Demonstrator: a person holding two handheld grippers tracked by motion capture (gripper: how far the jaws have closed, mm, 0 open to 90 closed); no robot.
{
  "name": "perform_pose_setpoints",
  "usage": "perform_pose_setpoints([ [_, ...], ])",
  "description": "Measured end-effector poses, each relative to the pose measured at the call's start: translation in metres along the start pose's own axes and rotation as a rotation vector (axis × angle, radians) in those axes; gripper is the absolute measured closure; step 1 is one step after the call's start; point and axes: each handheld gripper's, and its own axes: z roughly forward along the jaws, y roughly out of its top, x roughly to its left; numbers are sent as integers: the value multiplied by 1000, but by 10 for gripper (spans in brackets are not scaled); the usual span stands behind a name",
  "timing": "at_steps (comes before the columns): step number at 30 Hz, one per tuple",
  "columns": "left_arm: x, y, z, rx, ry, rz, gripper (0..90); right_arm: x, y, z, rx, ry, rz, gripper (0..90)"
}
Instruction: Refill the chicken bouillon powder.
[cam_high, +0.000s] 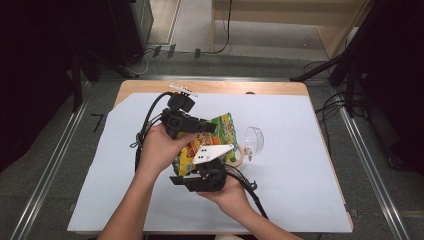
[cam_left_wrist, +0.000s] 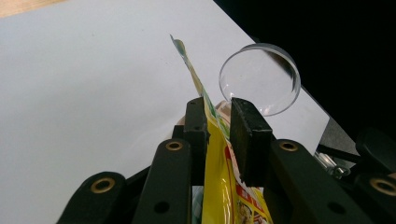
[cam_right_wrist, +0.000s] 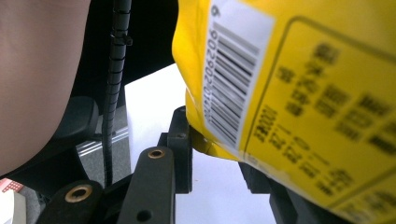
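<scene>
A yellow snack bag (cam_high: 223, 128) with green and red print is held above the white sheet between both grippers. My left gripper (cam_high: 207, 128) reaches in from the left and is shut on the bag's upper edge. In the left gripper view the thin bag (cam_left_wrist: 215, 186) runs between the two pads of the left gripper (cam_left_wrist: 217, 116). My right gripper (cam_high: 194, 169) comes from below and is shut on the bag's lower end. The right gripper view has the barcode side of the bag (cam_right_wrist: 303, 93) covering the right jaw of the right gripper (cam_right_wrist: 215, 140).
A clear round plastic bowl (cam_high: 255, 139) lies on its side just right of the bag, also in the left gripper view (cam_left_wrist: 261, 77). A tape roll (cam_high: 239, 154) lies beside it. White paper (cam_high: 300, 190) covers the wooden table (cam_high: 225, 86); metal rails flank it.
</scene>
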Motion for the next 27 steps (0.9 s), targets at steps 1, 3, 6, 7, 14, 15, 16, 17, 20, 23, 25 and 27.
perform_pose_setpoints([
  [1,0,0,0,2,1,-8,771,0,0,0,2,0,0,703],
  [3,2,0,0,1,-2,-11,771,0,1,0,9,0,-4,703],
  [6,3,0,0,-1,-7,-21,770,0,2,-1,13,-2,-4,703],
  [7,4,0,-1,1,-9,-21,771,0,2,-1,14,-1,-3,703],
  [14,-1,0,-2,2,1,-12,764,1,1,0,10,-2,-5,704],
  [15,-3,0,-2,1,7,-8,763,0,1,0,9,-1,-5,704],
  [16,-4,0,-2,0,6,-5,763,0,1,0,7,2,1,703],
  [17,-4,0,-2,-1,9,-2,763,0,0,0,2,4,4,703],
  [20,-6,0,-4,1,13,2,763,-1,0,0,1,5,6,702],
  [23,-9,0,-5,-6,10,6,761,-1,0,0,-1,4,10,701],
  [25,-10,0,-5,-6,11,10,760,-2,0,0,-3,3,10,701],
  [27,-11,0,-5,-4,14,12,760,-3,-1,0,-1,3,12,701],
])
